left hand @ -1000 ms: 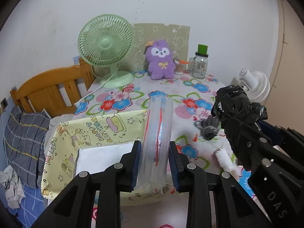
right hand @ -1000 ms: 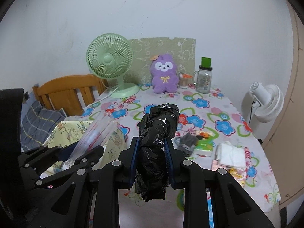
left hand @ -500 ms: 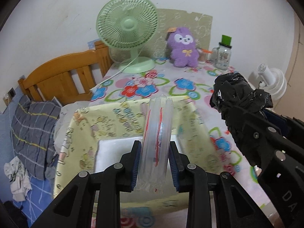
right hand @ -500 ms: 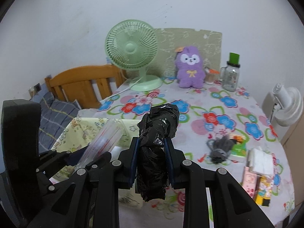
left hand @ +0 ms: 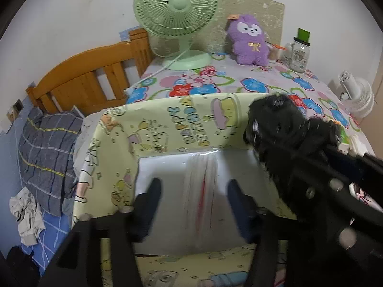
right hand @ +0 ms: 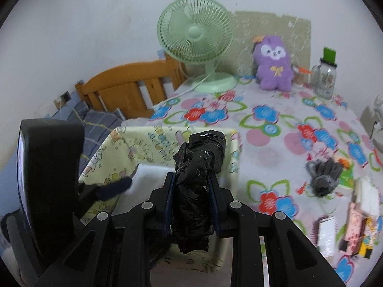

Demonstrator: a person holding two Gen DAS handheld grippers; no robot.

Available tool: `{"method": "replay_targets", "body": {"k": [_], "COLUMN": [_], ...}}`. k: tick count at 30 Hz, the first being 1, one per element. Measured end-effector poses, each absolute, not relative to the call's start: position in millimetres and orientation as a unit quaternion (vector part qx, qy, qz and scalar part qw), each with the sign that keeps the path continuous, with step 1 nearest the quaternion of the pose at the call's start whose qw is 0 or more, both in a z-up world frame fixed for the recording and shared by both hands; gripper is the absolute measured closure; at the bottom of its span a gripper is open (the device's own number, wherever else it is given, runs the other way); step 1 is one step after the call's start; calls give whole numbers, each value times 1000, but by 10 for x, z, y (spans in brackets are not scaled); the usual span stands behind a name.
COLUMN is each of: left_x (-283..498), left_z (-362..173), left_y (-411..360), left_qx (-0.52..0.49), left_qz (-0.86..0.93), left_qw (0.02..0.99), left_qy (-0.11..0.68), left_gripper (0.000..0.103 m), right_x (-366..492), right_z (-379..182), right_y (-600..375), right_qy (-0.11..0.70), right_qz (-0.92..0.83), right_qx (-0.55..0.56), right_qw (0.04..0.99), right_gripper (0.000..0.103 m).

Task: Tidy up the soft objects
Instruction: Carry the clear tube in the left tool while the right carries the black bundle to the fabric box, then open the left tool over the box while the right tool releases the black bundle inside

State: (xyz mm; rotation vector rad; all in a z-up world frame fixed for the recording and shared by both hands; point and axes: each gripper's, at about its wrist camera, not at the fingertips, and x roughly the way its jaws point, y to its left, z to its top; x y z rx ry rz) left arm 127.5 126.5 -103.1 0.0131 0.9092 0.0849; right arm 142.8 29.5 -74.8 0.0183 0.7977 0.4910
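Black crumpled bag (right hand: 199, 167) clamped in right claw (right hand: 190, 198); left claw (left hand: 194, 205) jaws opening, clear plastic roll (left hand: 201, 191) loose between them over yellow fabric bin (left hand: 115, 148).

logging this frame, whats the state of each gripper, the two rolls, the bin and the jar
left gripper: jaws opening, pads clear of the roll
clear bag roll: loose between the jaws, over the bin
right gripper: shut on black bag roll
yellow fabric bin: open-topped
glass jar: upright, green lid on

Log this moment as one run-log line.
left tongs: opening, clear bag roll loose between them | right tongs: shut on black bag roll | both over yellow bin
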Motion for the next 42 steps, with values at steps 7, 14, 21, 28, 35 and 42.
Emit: {"method": "replay_targets", "body": {"k": [7,14,21,28,35,42], "left_x": [1266,1299,1330,1248,1069,872], "left_z": [-1037,-1038,-1022,-900,-683,-491], "left_y": [1318,1211,1071,981,806,572], "left_qx": [5,4,7,0,13,16], "left_qz": [50,23,1,-3,-8,-23], "left_qw": [903,906,907,910,922,932], "left_qy": [427,424,422,415,388,362], "left_gripper": [23,17,16,10,3,2], "right_x": [1471,1429,1437,1356,1195,950], "right_z": [-823,-768,-764,-633,-441,-244], "right_y": [346,275,98,-33,-262,-525], "right_qy": [394,390,392,377,347,309], "right_qz": [234,199,184,167,133,93], "right_qx": [-7,-29,-23,-15,-20,-24], "right_qw": [889,899,901,911,928,946], "right_gripper": [62,61,61,38,19,2]}}
